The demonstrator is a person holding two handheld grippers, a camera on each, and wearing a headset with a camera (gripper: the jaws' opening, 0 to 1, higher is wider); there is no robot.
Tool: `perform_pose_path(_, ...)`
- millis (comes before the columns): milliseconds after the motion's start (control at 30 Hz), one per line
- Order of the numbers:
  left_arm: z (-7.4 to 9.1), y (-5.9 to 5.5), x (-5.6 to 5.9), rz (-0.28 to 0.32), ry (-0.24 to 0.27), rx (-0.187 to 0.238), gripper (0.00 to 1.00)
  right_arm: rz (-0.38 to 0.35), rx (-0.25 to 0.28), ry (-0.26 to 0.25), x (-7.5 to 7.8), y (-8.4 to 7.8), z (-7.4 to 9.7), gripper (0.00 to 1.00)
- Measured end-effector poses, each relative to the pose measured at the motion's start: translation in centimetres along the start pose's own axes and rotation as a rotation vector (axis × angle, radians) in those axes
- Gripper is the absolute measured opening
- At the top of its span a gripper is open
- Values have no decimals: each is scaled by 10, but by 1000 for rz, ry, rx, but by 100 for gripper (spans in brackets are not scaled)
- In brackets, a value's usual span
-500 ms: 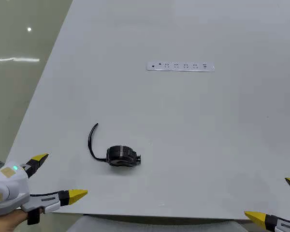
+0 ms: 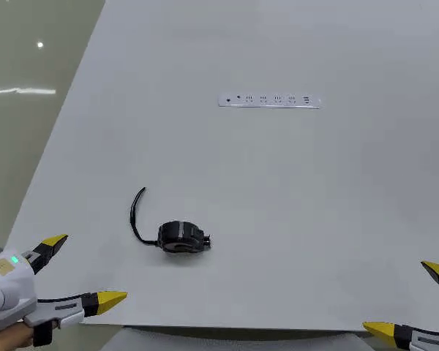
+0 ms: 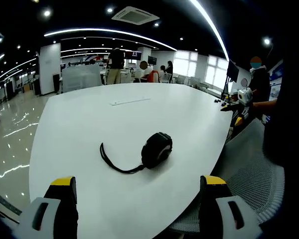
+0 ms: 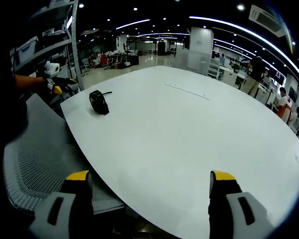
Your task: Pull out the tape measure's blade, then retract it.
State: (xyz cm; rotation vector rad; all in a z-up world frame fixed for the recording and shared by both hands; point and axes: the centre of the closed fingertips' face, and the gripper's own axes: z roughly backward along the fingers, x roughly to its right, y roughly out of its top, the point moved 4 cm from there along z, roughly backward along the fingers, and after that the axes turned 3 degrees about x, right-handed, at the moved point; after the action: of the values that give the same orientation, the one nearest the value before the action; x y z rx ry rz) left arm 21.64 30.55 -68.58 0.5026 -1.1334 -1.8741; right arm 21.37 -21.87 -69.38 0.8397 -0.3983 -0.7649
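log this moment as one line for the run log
stage: before grasp | left tongs: open, empty | right tongs: open, empty | tape measure: lying on table, untouched, blade not out | next: likely reach for it

Tape measure matt black plastic; table smooth matt white

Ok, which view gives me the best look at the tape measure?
The left gripper view: the tape measure sits closest and largest there, with its strap clear. The head view shows it from above, smaller, strap curling to the left. The right gripper view has it small and distant near the table edge.
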Motion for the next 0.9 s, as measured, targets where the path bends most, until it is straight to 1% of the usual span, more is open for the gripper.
perform_pose_path(100,0,0,-1,-10,1,-8,100,1,3,4,-1,0,-1,100)
perform_pose_path(233,1,1,-1,-9,3,-3,100,3,6,3,0,1,0,100)
perform_pose_path(400,-2,2,0,-16,-8,-14,99,4,-3,4,1,2,1,99)
perform_pose_path(500,-6,6,1,-35,-23,-18,99,6,-8,8,4,5,0,99)
perform_pose_path(567,-9,8,2,-57,-38,-32,98,21,-11,12,4,7,-2,98)
perform_pose_path(633,-14,11,5,-82,-71,-51,98,52,-22,26,4,9,-6,99)
perform_pose_path(700,-18,12,5,-130,-98,-83,98,74,-29,42,3,12,-9,99)
perform_pose_path(733,-20,13,5,-141,-105,-99,98,75,-32,48,2,13,-10,99)
perform_pose_path(767,-22,15,4,-151,-108,-114,98,74,-40,64,0,14,-12,99)
perform_pose_path(800,-23,17,4,-156,-112,-118,98,69,-44,69,-1,15,-13,99)
perform_pose_path(833,-25,20,4,-155,-118,-116,98,69,-46,72,-1,16,-14,99)
perform_pose_path(900,-30,24,4,-147,-133,-106,98,70,-40,77,-1,18,-16,99)
